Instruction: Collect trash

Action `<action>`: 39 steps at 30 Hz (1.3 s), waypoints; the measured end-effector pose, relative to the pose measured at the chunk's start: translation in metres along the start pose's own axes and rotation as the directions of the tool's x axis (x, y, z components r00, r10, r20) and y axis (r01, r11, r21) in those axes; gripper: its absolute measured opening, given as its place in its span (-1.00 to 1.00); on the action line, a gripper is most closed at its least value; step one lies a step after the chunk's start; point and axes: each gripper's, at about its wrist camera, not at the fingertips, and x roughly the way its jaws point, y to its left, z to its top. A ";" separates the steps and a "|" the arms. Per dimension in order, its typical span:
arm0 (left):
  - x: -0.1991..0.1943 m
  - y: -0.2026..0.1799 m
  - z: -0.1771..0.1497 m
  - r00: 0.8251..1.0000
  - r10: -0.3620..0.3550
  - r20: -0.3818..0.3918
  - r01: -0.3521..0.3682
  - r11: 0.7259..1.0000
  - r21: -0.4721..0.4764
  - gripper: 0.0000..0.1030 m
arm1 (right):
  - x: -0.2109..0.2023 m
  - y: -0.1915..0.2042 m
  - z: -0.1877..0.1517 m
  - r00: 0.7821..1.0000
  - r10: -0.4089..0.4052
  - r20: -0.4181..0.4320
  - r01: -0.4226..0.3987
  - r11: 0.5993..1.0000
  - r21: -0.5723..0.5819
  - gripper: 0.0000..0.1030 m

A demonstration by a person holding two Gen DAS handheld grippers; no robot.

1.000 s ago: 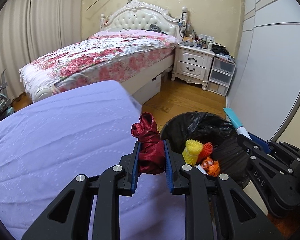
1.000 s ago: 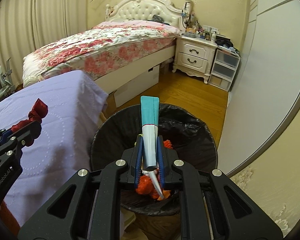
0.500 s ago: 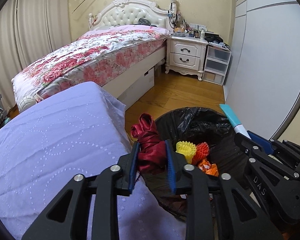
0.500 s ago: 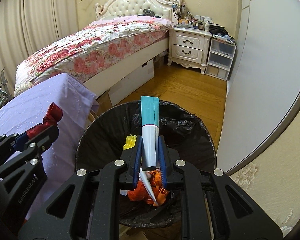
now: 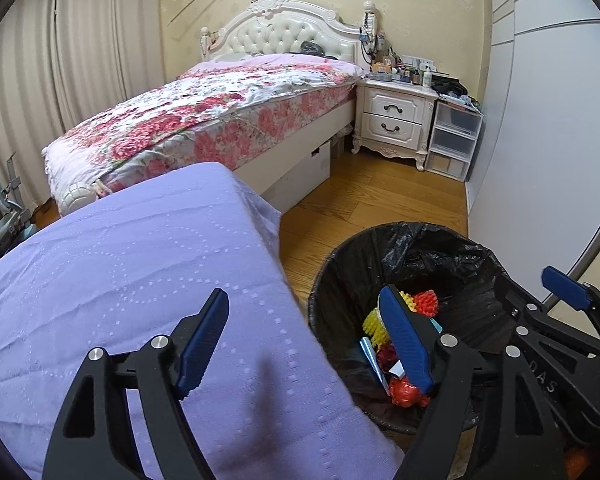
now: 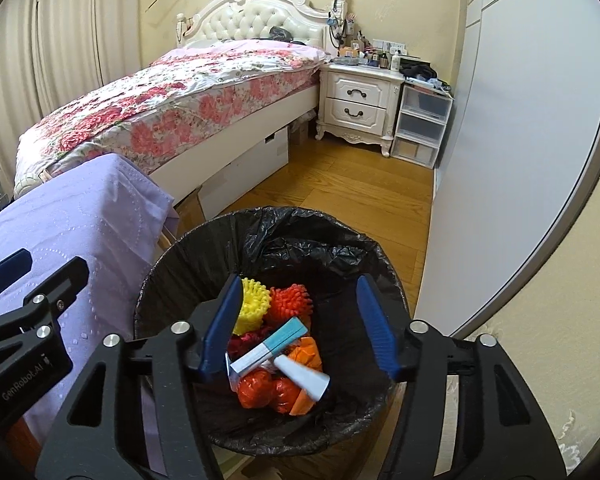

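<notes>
Right wrist view: the right gripper [image 6: 298, 322] is being held over the black-lined trash bin [image 6: 188, 248] in the lower middle of the frame, its blue-padded fingers [image 6: 376, 326] standing apart after just being opened, with nothing pressed between them. Below the gap, a teal-and-white tube [image 6: 274, 344] is lying loose on the heap inside the bin, slanted, with its white cap end toward the lower right. A yellow spiky ball [image 6: 254, 304] and a red-orange spiky ball [image 6: 290, 300] are sitting side by side toward the back of the heap, and crumpled orange wrappers [image 6: 260, 390] are lying beneath the tube. At the left edge of the frame the left gripper [image 6: 20, 280] is being seen from the side, above the purple-covered bench [image 6: 80, 216].

In the left wrist view, the left gripper [image 5: 306, 334] is being held across the boundary between bench [image 5: 140, 264] and bin [image 5: 420, 248]: its fingers [image 5: 204, 338] are spread wide, just opened, with nothing between them. The bin is occupying the lower right of that frame, and the right gripper [image 5: 566, 286] is showing at the right edge.
</notes>
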 end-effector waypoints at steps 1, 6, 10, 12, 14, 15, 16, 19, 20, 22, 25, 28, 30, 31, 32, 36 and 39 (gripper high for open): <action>-0.003 0.003 -0.002 1.000 0.010 0.002 -0.010 1.000 -0.005 0.50 | -0.003 0.001 -0.001 1.000 -0.001 0.005 0.001 1.000 -0.001 0.25; -0.019 0.020 -0.011 1.000 0.022 0.008 -0.022 0.999 -0.040 0.52 | -0.020 0.008 -0.005 1.000 0.000 0.027 0.001 1.000 -0.019 0.42; -0.035 0.031 -0.018 0.999 0.045 0.025 -0.043 0.997 -0.060 0.56 | -0.033 0.015 -0.010 0.999 0.003 0.047 -0.001 0.999 -0.032 0.53; -0.042 0.036 -0.021 0.998 0.047 0.034 -0.045 0.997 -0.071 0.57 | -0.041 0.018 -0.011 0.998 0.009 0.056 -0.007 0.999 -0.037 0.55; -0.049 0.040 -0.023 0.998 0.048 0.041 -0.045 0.996 -0.077 0.57 | -0.048 0.021 -0.013 0.998 0.014 0.066 -0.012 0.999 -0.039 0.58; -0.054 0.043 -0.024 0.998 0.048 0.046 -0.044 0.996 -0.079 0.57 | -0.051 0.023 -0.014 0.997 0.015 0.071 -0.013 0.999 -0.040 0.59; -0.057 0.044 -0.025 0.998 0.048 0.050 -0.044 0.996 -0.079 0.58 | -0.055 0.024 -0.015 0.997 0.016 0.077 -0.013 0.999 -0.042 0.60; -0.067 0.047 -0.029 0.997 0.058 0.059 -0.053 0.995 -0.083 0.60 | -0.065 0.027 -0.017 0.996 0.020 0.089 -0.016 0.999 -0.042 0.61; -0.070 0.047 -0.029 0.996 0.060 0.063 -0.054 0.995 -0.085 0.60 | -0.068 0.027 -0.018 0.995 0.024 0.092 -0.020 0.999 -0.041 0.62; -0.077 0.050 -0.031 0.995 0.060 0.077 -0.053 0.995 -0.088 0.61 | -0.074 0.027 -0.020 0.995 0.030 0.096 -0.027 0.999 -0.037 0.63; -0.086 0.055 -0.034 0.994 0.067 0.089 -0.059 0.994 -0.092 0.62 | -0.081 0.029 -0.023 0.994 0.033 0.104 -0.029 0.999 -0.033 0.64; -0.094 0.058 -0.037 0.993 0.068 0.098 -0.059 0.994 -0.094 0.63 | -0.090 0.029 -0.026 0.993 0.030 0.116 -0.026 0.999 -0.035 0.65; -0.099 0.060 -0.040 0.992 0.072 0.104 -0.062 0.993 -0.096 0.63 | -0.093 0.029 -0.026 0.992 0.030 0.121 -0.026 0.999 -0.034 0.65; -0.101 0.061 -0.041 0.992 0.072 0.106 -0.062 0.993 -0.098 0.63 | -0.096 0.028 -0.027 0.992 0.030 0.124 -0.026 0.999 -0.034 0.65; -0.102 0.062 -0.042 0.992 0.072 0.108 -0.062 0.993 -0.100 0.63 | -0.099 0.029 -0.028 0.991 0.031 0.127 -0.027 0.999 -0.035 0.65; -0.110 0.065 -0.047 0.991 0.071 0.110 -0.059 0.992 -0.115 0.63 | -0.110 0.030 -0.033 0.990 0.038 0.139 -0.032 0.998 -0.045 0.65; -0.117 0.066 -0.051 0.990 0.075 0.118 -0.061 0.991 -0.119 0.63 | -0.119 0.032 -0.037 0.988 0.043 0.147 -0.035 0.998 -0.054 0.66</action>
